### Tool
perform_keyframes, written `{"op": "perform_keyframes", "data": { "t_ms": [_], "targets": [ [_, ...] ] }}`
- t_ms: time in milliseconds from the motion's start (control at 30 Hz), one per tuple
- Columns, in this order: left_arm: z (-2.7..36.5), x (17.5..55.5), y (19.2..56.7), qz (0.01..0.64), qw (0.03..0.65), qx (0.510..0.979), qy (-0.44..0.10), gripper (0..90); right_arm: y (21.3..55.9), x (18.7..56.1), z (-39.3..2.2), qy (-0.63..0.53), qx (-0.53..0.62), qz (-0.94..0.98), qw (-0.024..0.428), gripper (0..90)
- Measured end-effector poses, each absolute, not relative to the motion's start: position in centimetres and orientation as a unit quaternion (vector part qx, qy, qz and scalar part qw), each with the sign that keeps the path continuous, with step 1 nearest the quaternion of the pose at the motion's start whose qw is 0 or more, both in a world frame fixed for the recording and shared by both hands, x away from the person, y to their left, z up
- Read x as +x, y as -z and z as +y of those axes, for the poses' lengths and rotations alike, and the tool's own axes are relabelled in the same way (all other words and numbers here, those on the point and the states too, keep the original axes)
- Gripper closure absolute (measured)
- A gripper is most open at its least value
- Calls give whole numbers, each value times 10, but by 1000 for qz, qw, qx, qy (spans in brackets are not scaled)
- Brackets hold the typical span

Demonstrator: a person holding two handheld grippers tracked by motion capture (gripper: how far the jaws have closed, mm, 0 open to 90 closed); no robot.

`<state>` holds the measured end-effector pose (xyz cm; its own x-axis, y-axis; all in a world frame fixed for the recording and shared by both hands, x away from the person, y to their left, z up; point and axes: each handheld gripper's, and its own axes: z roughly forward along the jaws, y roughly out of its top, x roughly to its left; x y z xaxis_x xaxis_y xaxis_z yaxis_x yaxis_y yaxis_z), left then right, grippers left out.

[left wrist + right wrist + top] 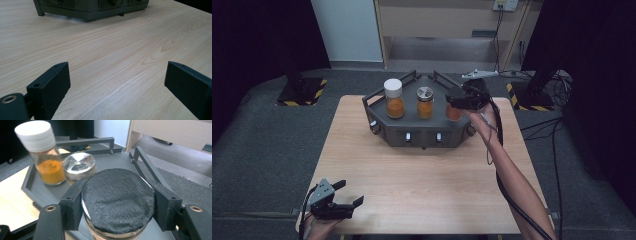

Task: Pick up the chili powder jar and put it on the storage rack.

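Observation:
A dark tray (382, 120) stands at the table's far middle with three spice jars on it. The left jar (394, 98) has a white cap and orange powder. A silver-lidded jar (425, 102) stands in the middle. At the tray's right end my right gripper (456, 100) is shut on the third jar (454, 113), its pads (72, 205) pressing both sides of the jar's black fabric-covered lid (117, 197). My left gripper (347, 195) rests open near the table's front left corner, its jaws wide apart over bare wood (117, 75).
The tray (37, 192) has raised rails (85, 142) along its back and sides and small knobs on its front face. Beyond the table lie grey carpet, stand bases with yellow-black tape (302, 92) and cables on the floor at the right.

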<state>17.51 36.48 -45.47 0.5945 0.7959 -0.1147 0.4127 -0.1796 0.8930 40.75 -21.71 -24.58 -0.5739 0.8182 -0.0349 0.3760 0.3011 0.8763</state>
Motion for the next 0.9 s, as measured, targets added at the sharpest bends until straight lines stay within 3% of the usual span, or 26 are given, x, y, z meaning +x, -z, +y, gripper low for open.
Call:
{"op": "perform_keyframes", "data": {
  "t_ms": [900],
  "targets": [
    [366, 176, 456, 410, 496, 741, -191, 55, 273, 448, -210, -441, 428, 747, 253, 349]
  ]
}}
